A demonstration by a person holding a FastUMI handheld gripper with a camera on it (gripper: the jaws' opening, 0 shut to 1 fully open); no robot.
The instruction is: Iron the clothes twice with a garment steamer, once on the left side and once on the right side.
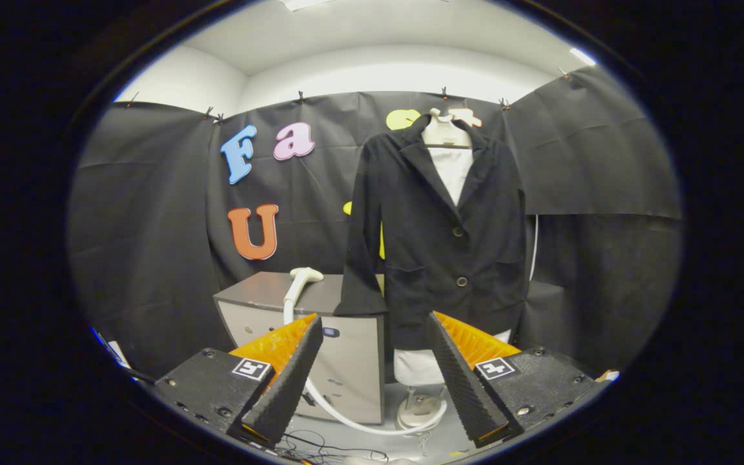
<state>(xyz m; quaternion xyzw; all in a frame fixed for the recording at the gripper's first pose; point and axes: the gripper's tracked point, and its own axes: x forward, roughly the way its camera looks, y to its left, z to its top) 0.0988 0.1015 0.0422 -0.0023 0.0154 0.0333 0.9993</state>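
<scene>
Gripper: my gripper [372,323] is spread wide — its 2 fingers [289,371] stand well apart with nothing between them, and they touch nothing.
Jacket: a dark jacket [440,239] hangs beyond my fingers, slightly toward the right one, on a white mannequin torso [453,171]; 2 buttons show down its front, the lapels lie open over the white chest, and one sleeve hangs straight down on the side toward the cabinet.
Mannequin base: the torso's lower end shows under the jacket hem, above a round foot [420,410] on the floor, between my fingers from this angle.
Steamer head: the pale garment steamer head [303,279] rests on top of the grey cabinet [346,361], beyond my left finger and just beside the hanging sleeve — not in my grip.
Hose: a white hose [352,421] runs down from the steamer head along the cabinet front and curves across the floor toward the mannequin's foot.
Floor: thin dark cables [320,449] lie on it near my fingers.
Surroundings: black cloth [146,245] walls the booth behind the cabinet and the jacket.
</scene>
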